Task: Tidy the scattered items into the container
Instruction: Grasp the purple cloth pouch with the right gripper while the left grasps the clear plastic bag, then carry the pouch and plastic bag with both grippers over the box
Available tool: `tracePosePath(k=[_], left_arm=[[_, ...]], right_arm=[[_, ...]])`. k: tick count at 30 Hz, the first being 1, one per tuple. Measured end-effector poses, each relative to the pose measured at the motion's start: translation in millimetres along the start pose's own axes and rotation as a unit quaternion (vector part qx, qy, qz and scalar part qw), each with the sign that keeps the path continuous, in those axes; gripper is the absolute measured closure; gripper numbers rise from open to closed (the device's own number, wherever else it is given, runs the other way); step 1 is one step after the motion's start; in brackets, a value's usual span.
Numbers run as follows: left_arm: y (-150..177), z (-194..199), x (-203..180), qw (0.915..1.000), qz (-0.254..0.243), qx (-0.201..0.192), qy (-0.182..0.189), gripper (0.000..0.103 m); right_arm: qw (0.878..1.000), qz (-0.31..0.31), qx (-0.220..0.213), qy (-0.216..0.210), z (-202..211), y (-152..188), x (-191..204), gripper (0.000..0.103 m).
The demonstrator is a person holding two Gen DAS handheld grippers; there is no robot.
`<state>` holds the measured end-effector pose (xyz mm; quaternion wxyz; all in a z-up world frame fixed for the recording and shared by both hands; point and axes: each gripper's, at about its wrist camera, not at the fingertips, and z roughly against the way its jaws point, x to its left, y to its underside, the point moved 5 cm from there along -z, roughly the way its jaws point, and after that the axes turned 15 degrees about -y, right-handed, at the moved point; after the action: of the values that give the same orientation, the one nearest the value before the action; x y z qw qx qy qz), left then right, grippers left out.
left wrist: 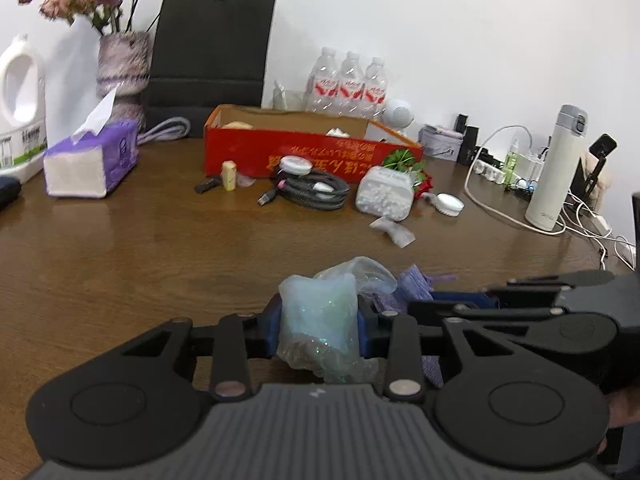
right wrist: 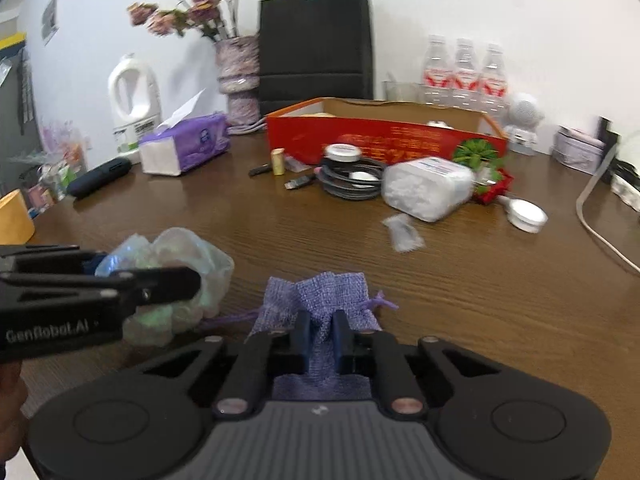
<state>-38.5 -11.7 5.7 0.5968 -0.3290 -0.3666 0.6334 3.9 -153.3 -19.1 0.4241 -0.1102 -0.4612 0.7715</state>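
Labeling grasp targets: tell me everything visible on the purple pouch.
The purple pouch is a small drawstring bag of coarse woven cloth, like burlap, lavender in colour. Its neck is gathered into folds, and thin purple cords trail off both sides. It looks limp. It lies on the brown wooden table, near the front edge. The right gripper has its jaws shut on its bunched middle. A crumpled clear plastic bag sits just left of it.

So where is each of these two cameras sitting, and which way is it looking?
Left wrist: sits on the left tongs, looking along them across the wooden table to the red box; they pinch a clear plastic bag; the right tongs show alongside.
Right wrist: sits on the right tongs, facing the same way; they pinch a purple pouch; the left tongs show alongside.
Shared: table, box, coiled cable, both held items.
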Motion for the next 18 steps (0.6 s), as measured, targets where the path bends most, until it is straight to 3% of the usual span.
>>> tracePosePath(k=[5,10,18], left_arm=[[-9.3,2.5,-10.6,1.0000,0.006,-0.006,0.001,0.071],[-37.7,3.8,-7.4,0.9984,0.053,-0.012,0.017,0.072],[-106.5,-4.2,5.9,0.9930,0.049,-0.102,-0.033,0.072]], right_arm=[[0.998,-0.034,-0.044,0.012,29.8,-2.0,-26.4,0.094],[0.995,-0.054,-0.087,0.008,51.6,-19.6,-46.5,0.094],[0.988,-0.019,-0.153,0.024,59.2,-94.7,-55.2,0.095]])
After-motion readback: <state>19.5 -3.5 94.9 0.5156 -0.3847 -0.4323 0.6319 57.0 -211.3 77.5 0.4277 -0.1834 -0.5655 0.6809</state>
